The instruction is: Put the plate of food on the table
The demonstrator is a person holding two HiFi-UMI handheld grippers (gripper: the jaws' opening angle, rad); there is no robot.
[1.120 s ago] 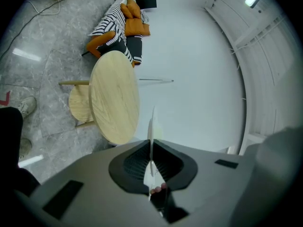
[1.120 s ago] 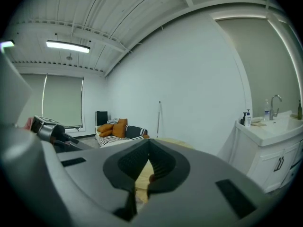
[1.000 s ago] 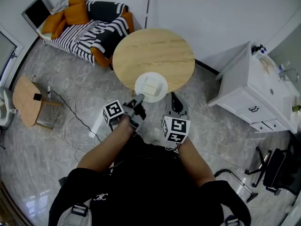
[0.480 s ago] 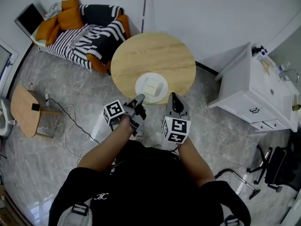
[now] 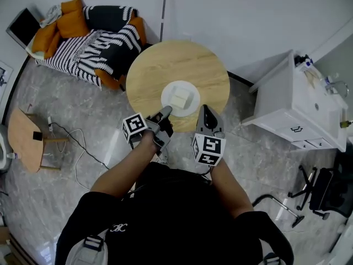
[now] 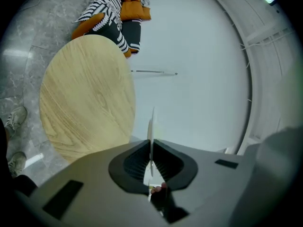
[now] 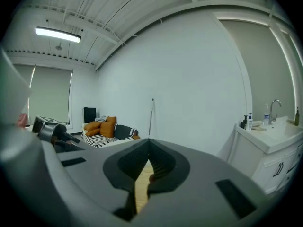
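A white plate [image 5: 180, 98] carrying a pale block of food [image 5: 179, 99] lies over the near part of the round wooden table [image 5: 176, 65]. My left gripper [image 5: 164, 114] is shut on the plate's near rim. In the left gripper view the plate [image 6: 151, 126] shows edge-on, pinched between the jaws, with the table [image 6: 85, 103] to the left. I cannot tell whether the plate rests on the wood. My right gripper [image 5: 206, 115] hovers at the table's near edge to the right of the plate, shut and empty; its own view shows only a thin slit of table between the jaws.
A sofa [image 5: 88, 32] with orange cushions and a striped blanket stands at the back left. At the right is a white sink cabinet [image 5: 298, 104]. A small wooden side table [image 5: 25, 131] and cables [image 5: 77, 148] are on the floor at left, and an office chair [image 5: 325, 192] at far right.
My left gripper has carried the plate forward, farther in over the table. The right gripper has moved forward alongside it, still shut.
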